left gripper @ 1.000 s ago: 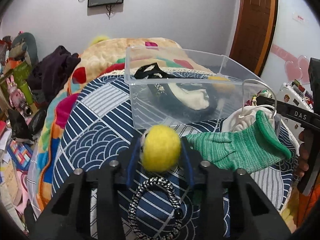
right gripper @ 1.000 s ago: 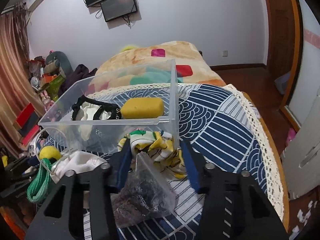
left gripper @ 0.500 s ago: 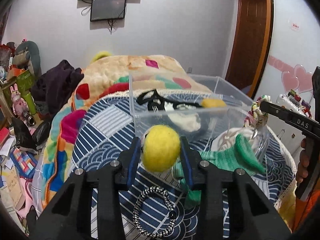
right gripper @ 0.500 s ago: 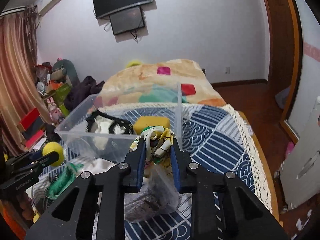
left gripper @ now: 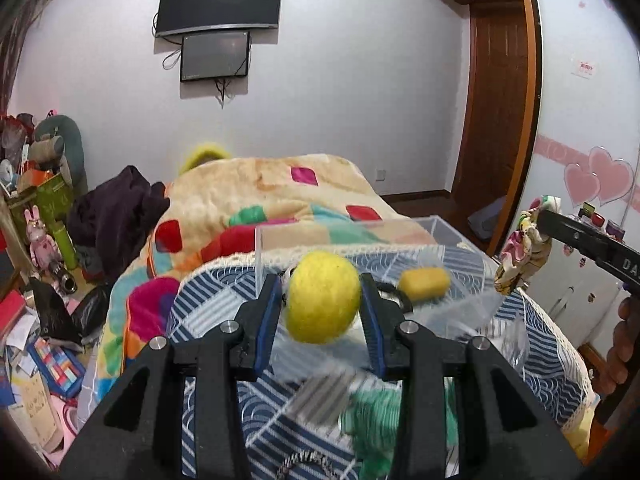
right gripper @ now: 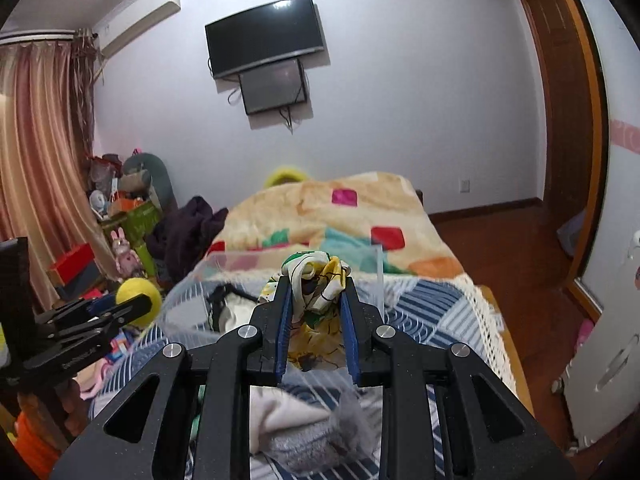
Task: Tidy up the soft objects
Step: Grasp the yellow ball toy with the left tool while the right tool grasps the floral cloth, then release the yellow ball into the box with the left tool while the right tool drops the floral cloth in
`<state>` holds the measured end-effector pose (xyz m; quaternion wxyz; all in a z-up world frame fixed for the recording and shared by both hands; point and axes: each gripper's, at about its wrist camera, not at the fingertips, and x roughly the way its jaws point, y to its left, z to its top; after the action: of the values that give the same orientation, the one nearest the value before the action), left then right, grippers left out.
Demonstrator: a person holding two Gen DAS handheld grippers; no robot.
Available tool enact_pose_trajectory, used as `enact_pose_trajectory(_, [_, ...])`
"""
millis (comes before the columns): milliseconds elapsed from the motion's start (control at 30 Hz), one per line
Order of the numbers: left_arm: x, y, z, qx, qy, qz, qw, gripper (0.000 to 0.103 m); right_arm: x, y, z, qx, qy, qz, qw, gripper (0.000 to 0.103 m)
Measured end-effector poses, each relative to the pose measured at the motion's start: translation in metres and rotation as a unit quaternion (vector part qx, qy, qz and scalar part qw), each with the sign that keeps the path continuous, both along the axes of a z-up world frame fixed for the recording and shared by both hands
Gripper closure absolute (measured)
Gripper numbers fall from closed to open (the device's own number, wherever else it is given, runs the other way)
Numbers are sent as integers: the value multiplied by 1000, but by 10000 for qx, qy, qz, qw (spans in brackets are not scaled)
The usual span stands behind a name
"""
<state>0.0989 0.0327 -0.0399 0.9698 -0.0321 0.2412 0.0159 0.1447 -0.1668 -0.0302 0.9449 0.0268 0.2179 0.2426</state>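
Both loads had been lifted clear of the patterned bedspread (left gripper: pixel 224 292): the yellow felt ball (left gripper: pixel 322 298) was clamped in the left gripper (left gripper: pixel 320 306), the floral fabric scrunchie (right gripper: pixel 316 280) in the right gripper (right gripper: pixel 314 304), both raised before the clear plastic bin (right gripper: pixel 378 276), where release was judged imminent

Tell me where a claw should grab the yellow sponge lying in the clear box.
Probably its middle, across the narrow width. The yellow sponge lies flat in the clear box, whose walls block the sides, so come down from above through the open top.
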Motion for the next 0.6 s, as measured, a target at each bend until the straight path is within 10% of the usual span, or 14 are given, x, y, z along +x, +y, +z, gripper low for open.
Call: enact_pose_trajectory(600, [67, -7, -39, -30, 924, -208, 9955, 64, 41, 42, -34, -320, 489, 107, 9982, 82])
